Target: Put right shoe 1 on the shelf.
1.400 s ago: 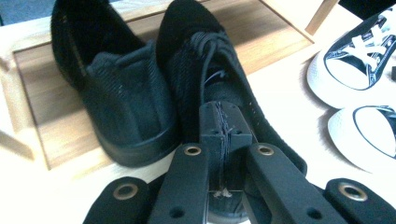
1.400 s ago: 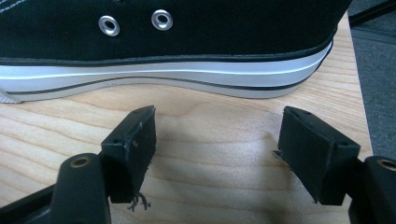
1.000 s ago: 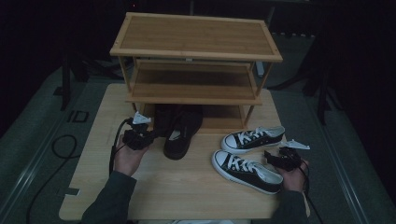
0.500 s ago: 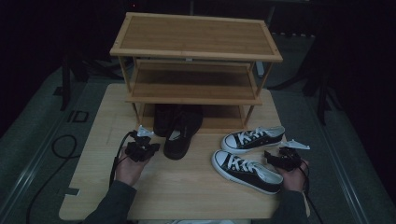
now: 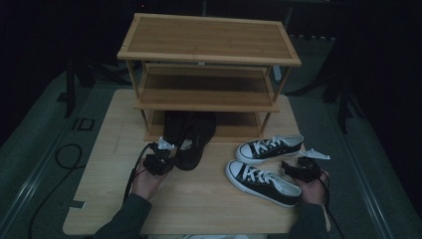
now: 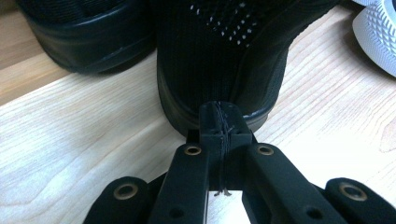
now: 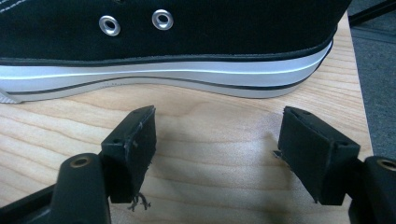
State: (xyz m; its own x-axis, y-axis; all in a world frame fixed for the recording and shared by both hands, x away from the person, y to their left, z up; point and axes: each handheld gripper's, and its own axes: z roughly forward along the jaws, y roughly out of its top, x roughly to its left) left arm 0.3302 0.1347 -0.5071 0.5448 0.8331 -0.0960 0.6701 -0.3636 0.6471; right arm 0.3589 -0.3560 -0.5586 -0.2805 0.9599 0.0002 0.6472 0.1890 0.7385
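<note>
A black mesh shoe [image 5: 191, 147] lies with its toe under the wooden shoe rack [image 5: 209, 50] and its heel toward me. My left gripper [image 5: 169, 155] is at that heel. In the left gripper view the jaws [image 6: 219, 122] are shut together with nothing between them, their tips against the shoe's heel [image 6: 219, 56]. A second black shoe [image 6: 84, 37] lies to its left, under the rack. Two black-and-white sneakers [image 5: 261, 181] [image 5: 271, 147] lie at the right. My right gripper [image 5: 294, 168] is open beside the nearer sneaker's side [image 7: 187, 46], with bare table between its fingers.
The rack has three wooden shelves and stands at the back of the light wooden table [image 5: 199, 209]. A sneaker's white toe [image 6: 378, 37] is at the right edge of the left gripper view. Dark floor with cables surrounds the table.
My left gripper has drawn back toward me and then shifted right, ending at the black shoe's heel. The right gripper and the shoes have stayed put.
</note>
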